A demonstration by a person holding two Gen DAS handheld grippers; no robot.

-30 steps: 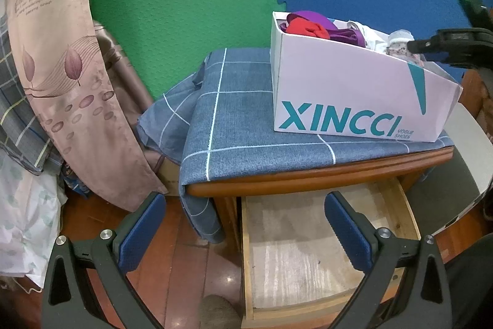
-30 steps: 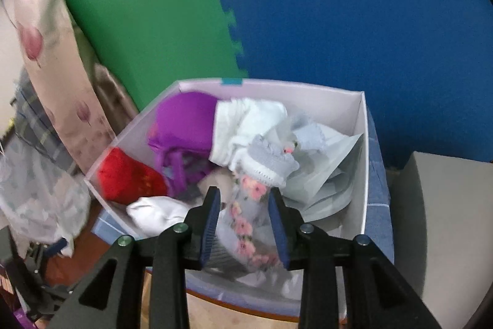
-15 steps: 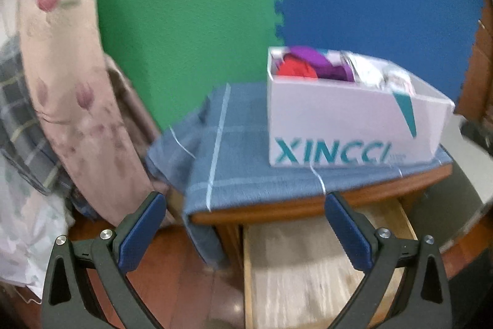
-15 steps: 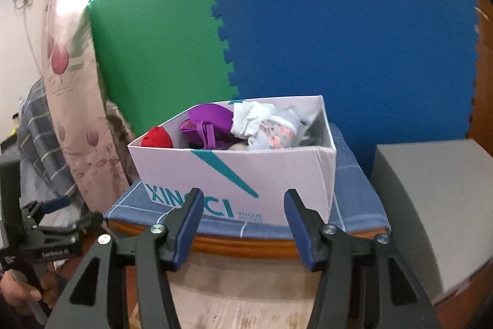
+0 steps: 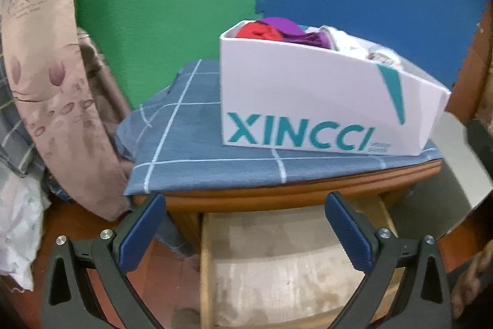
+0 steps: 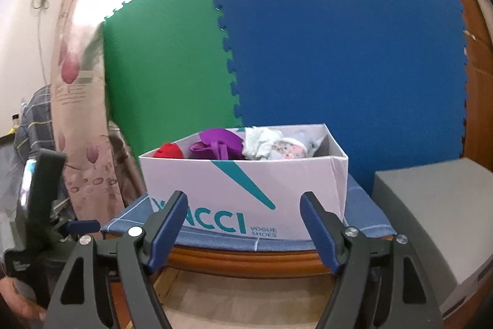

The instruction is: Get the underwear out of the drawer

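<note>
A white XINCCI shoe box (image 5: pixel 308 100) (image 6: pixel 246 190) stands on the cloth-covered bedside table. It holds red underwear (image 5: pixel 258 31), a purple piece (image 6: pixel 220 141), a white piece and a floral piece (image 6: pixel 288 148). Below the tabletop the wooden drawer (image 5: pixel 286 267) (image 6: pixel 240 301) is pulled out, and only its bare pale bottom shows. My left gripper (image 5: pixel 245 196) is open above the drawer with nothing between its fingers. My right gripper (image 6: pixel 244 196) faces the box front at the table edge. Its jaws are opening and nothing is between them.
A blue checked cloth (image 5: pixel 191 150) covers the table and hangs off its left side. A floral curtain (image 5: pixel 46 82) and bedding crowd the left. A grey block (image 6: pixel 431 221) stands right of the table. Green and blue foam mats (image 6: pixel 339 51) form the back wall.
My right gripper let go of the floral piece in the box, drew back and down to the table's front, and its jaws spread wide. My left gripper shifted slightly towards the table.
</note>
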